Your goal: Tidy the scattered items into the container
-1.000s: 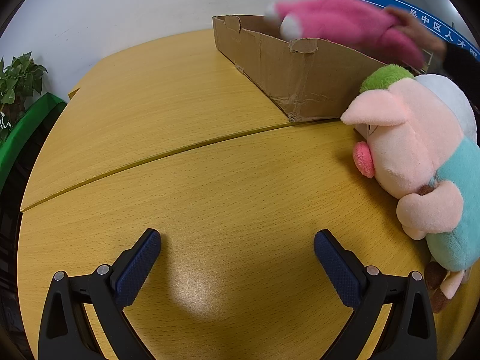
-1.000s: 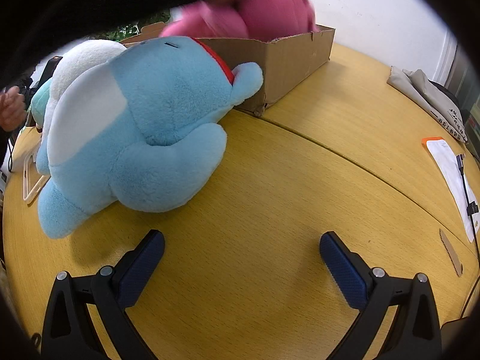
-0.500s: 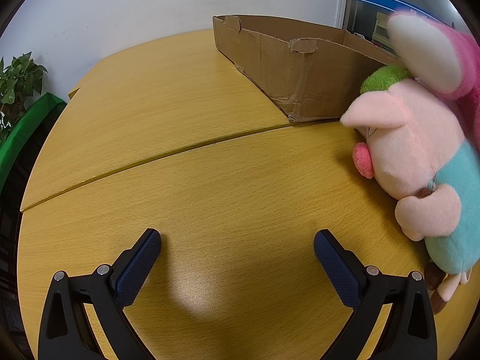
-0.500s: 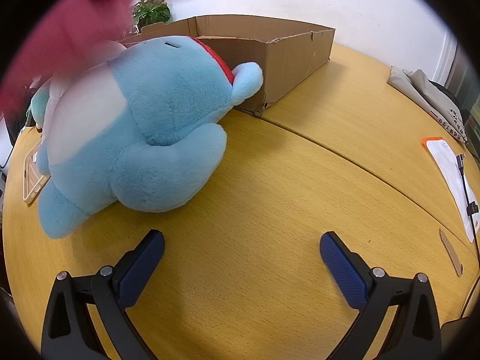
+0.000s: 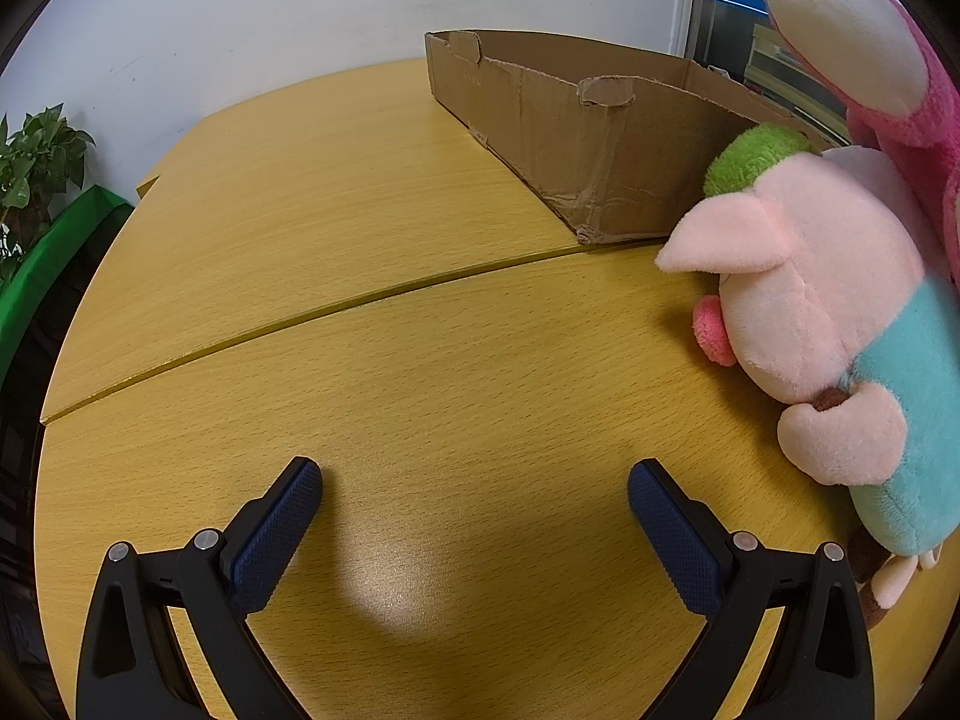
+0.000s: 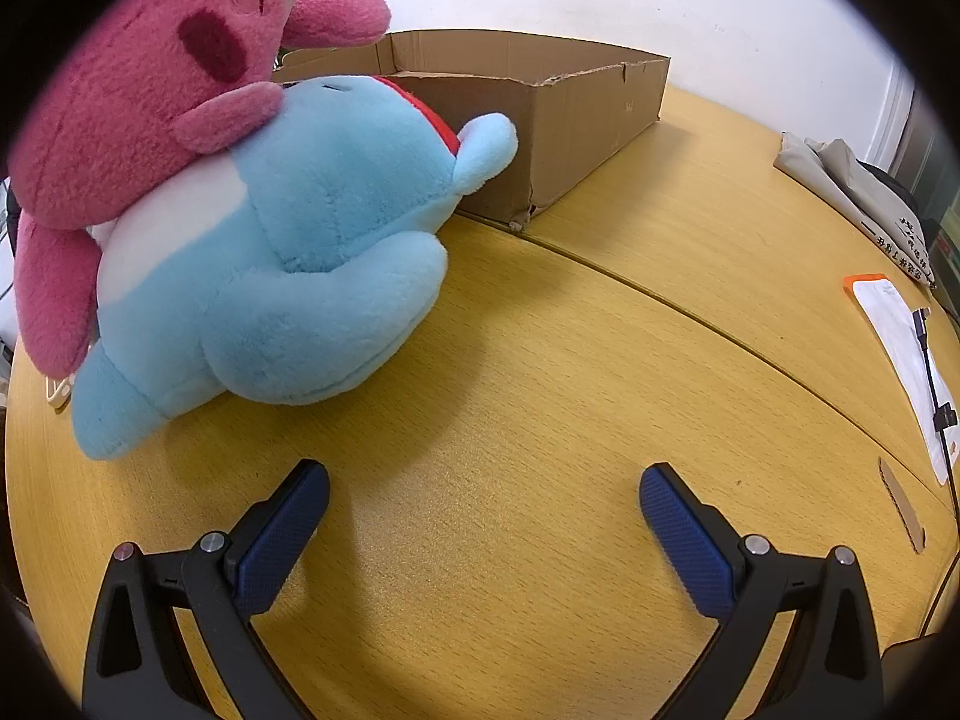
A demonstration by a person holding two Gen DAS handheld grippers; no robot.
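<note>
In the left wrist view the pink plush (image 5: 870, 54) is cut off by the frame edge at 1 o'clock, so only one ear and a bit of fur show. The pig plush (image 5: 828, 300) at 3 o'clock is also cut at the right edge, and its feet are partly behind the right finger. In the right wrist view the pink plush (image 6: 150, 120) lies on top of the blue plush (image 6: 288, 252), at 10 o'clock, and its left part goes into the dark rim. What is inside the cardboard box (image 6: 576, 114) I cannot see from either camera.

The left gripper (image 5: 474, 498) has its jaws wide apart and nothing is between them, only bare table (image 5: 360, 240). The pig plush is to the right of it, apart from the fingers; the cardboard box (image 5: 600, 138) is at 1 o'clock, behind the pig's head. The right gripper (image 6: 483, 498) is also spread wide and holds nothing. The blue plush lies at 10 o'clock from its jaws, near the left finger but not touching, with its head against the box wall.

Half a second ago the pink plush was a blur in the air; now it rests on the blue plush. Both grippers stay in the same place.
</note>
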